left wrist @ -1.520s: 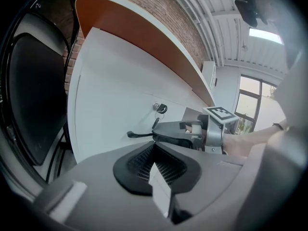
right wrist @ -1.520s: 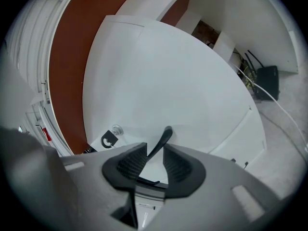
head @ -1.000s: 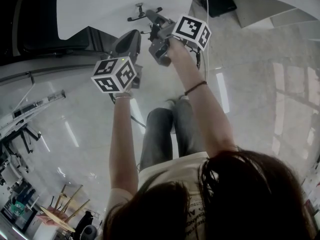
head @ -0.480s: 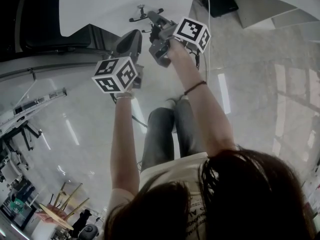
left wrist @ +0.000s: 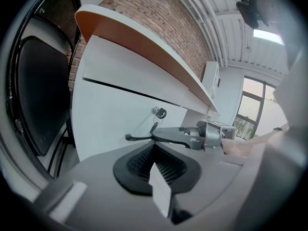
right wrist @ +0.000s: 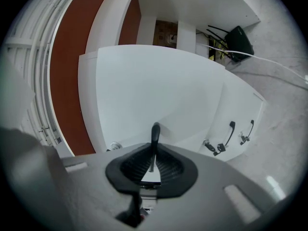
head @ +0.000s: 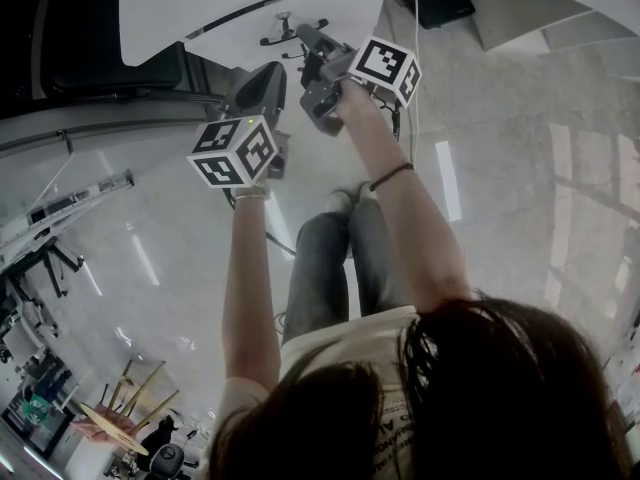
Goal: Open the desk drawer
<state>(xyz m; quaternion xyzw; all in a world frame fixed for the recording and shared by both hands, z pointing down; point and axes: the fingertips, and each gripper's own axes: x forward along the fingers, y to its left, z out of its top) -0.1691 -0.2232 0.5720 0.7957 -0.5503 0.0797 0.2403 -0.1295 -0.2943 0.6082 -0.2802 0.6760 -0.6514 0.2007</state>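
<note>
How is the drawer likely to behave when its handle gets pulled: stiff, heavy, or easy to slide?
The handle in the right gripper is a slim black bar, probably rigid. The drawer has a broad white front, so it may feel heavy yet slide straight. A key sits in its lock; if locked, it won't budge.

Black chair, brick wall (a cabled black box sits on the floor).

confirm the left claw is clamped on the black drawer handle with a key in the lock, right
No: the right claw is clamped on the black drawer handle, as the right gripper view shows; the left claw grips nothing. The key is in the lock.
</note>
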